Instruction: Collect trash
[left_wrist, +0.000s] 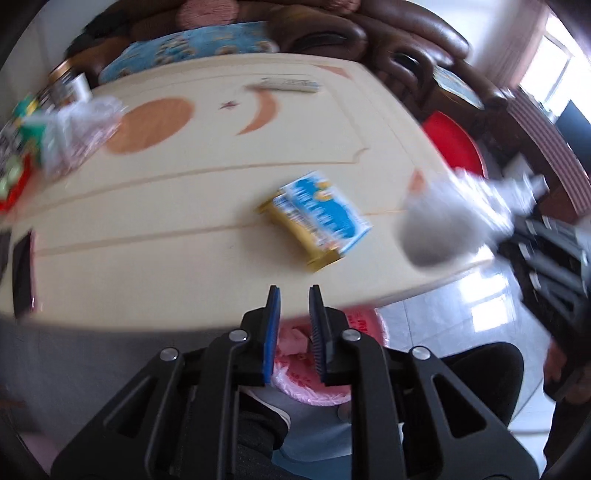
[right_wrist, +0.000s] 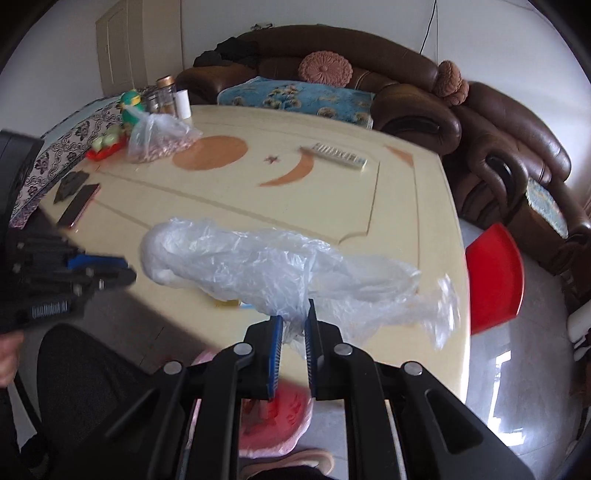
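Over the near table edge, left wrist view: left gripper (left_wrist: 294, 295) has its jaws narrow, nearly closed, nothing between the pads. Below it sits a pink-lined trash bin (left_wrist: 321, 384) on the floor, tucked just under the table (left_wrist: 184, 206) rim. A blue-and-yellow wrapper (left_wrist: 319, 218) lies flat on the table, just ahead of the jaws, not yet collected. At right, the clear plastic bag (left_wrist: 443, 221) hangs in the air near the table's right edge, blurred.

Right wrist view: right gripper (right_wrist: 293, 317) is clamped on the crumpled clear plastic bag, which hangs out ahead of the jaws over the near part of the table. The bin shows pink beneath this gripper too. The left gripper is visible at far left, clear of the bag.

Progress, my read: bag is picked but not dropped; wrapper remains. Far left, a bag of snacks (right_wrist: 159, 138) and a phone (right_wrist: 79, 205) look like keepers, can't say for sure.

Room: the gap between table rim and the person's knees is tight around the bin. A red stool (right_wrist: 495, 277) stands off the right edge; open floor beyond it.
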